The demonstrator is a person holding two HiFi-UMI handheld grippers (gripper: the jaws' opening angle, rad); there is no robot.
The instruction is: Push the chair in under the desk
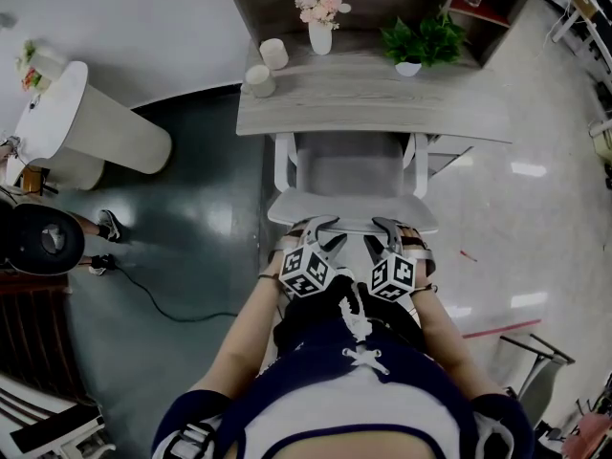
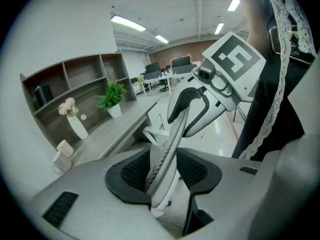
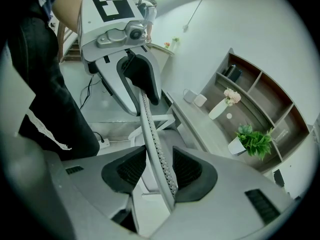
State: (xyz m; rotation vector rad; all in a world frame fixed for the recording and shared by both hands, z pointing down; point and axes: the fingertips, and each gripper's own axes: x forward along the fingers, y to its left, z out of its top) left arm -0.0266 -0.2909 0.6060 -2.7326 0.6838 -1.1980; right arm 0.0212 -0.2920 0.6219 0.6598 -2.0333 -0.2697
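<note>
A white chair (image 1: pixel 349 175) stands with its seat partly under the grey wooden desk (image 1: pixel 382 103). Its backrest top (image 1: pixel 352 213) faces me. My left gripper (image 1: pixel 316 229) and right gripper (image 1: pixel 392 229) sit side by side on that top edge. In the left gripper view the backrest's thin mesh edge (image 2: pixel 167 154) runs between the spread pads of the left gripper (image 2: pixel 164 170), and the right gripper (image 2: pixel 200 104) is on the edge beyond it. In the right gripper view the same edge (image 3: pixel 152 144) passes between the right gripper's (image 3: pixel 159 170) pads, with gaps on both sides.
On the desk are a vase of pink flowers (image 1: pixel 320 29), a potted plant (image 1: pixel 421 44) and two pale cups (image 1: pixel 260 79). Shelves rise behind the desk. A white round stand (image 1: pixel 86 122) is on the left, near a person's shoes (image 1: pixel 107 226). A cable (image 1: pixel 163 304) crosses the dark floor.
</note>
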